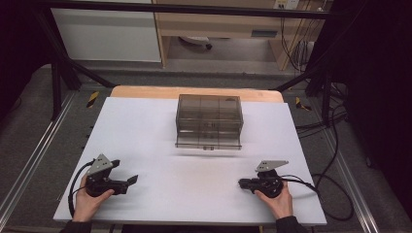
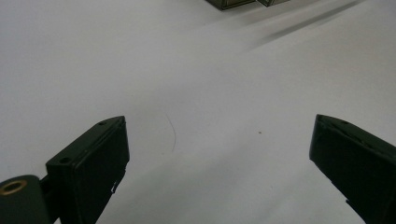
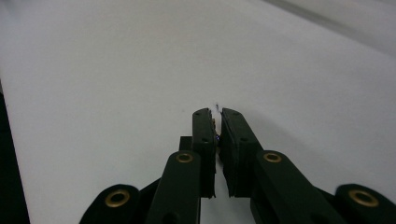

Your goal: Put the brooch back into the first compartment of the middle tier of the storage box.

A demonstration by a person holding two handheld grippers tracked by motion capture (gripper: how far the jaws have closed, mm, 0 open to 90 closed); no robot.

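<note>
White bench [image 1: 145,126] carries a smoky drawer box [image 1: 209,121] near its far edge. I rest my left gripper [image 1: 127,181] spread and my right gripper [image 1: 241,183] pressed together, empty, at the near corners, ready.

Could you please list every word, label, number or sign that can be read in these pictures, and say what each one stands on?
None can be read.
Drawer box: no print shows on its smoky plastic.
Left tongs and right tongs: no lettering shows.
White table sheet: blank apart from faint marks.
Yellow-and-black tape on the floor: stripes, no words.
Wall socket, top edge: too small to read.
</note>
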